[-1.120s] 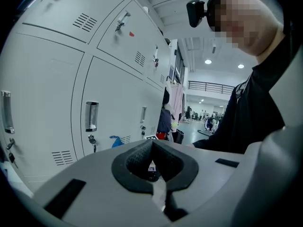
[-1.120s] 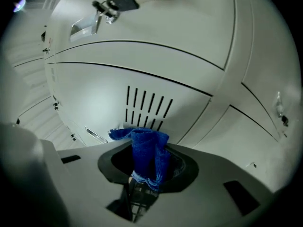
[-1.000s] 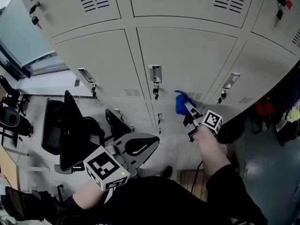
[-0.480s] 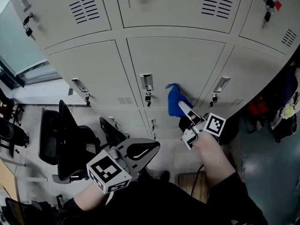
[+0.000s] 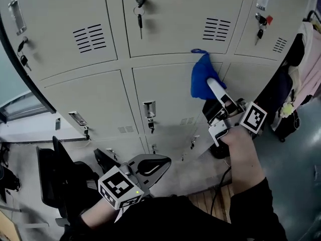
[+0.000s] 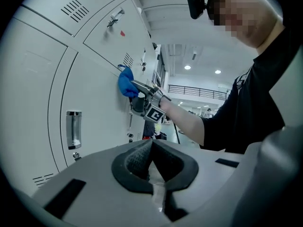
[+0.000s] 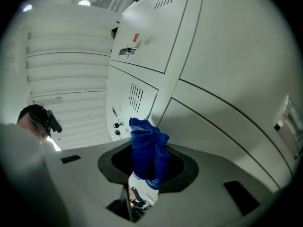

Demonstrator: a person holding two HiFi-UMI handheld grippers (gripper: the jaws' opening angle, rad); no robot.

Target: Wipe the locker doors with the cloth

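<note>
A blue cloth (image 5: 201, 74) is pressed against the grey locker doors (image 5: 165, 92), at the seam between the middle door and the door above it. My right gripper (image 5: 209, 86) is shut on the cloth and points up at the lockers. In the right gripper view the cloth (image 7: 147, 148) stands bunched between the jaws of the right gripper (image 7: 144, 174), close to the door face. My left gripper (image 5: 163, 160) hangs low, away from the lockers, shut with nothing in it. The left gripper view shows its pads meeting at the left gripper (image 6: 151, 143), with the cloth (image 6: 125, 83) far ahead.
Keys (image 5: 140, 9) hang from several locks, and a metal handle (image 5: 149, 109) sits on the middle door. A black office chair (image 5: 65, 179) stands at lower left. Clothes and bags (image 5: 306, 59) hang to the right of the lockers.
My right gripper has carried the cloth up the middle door, from near its lower vents to its top edge. The head view has tilted upward. The left gripper stayed low.
</note>
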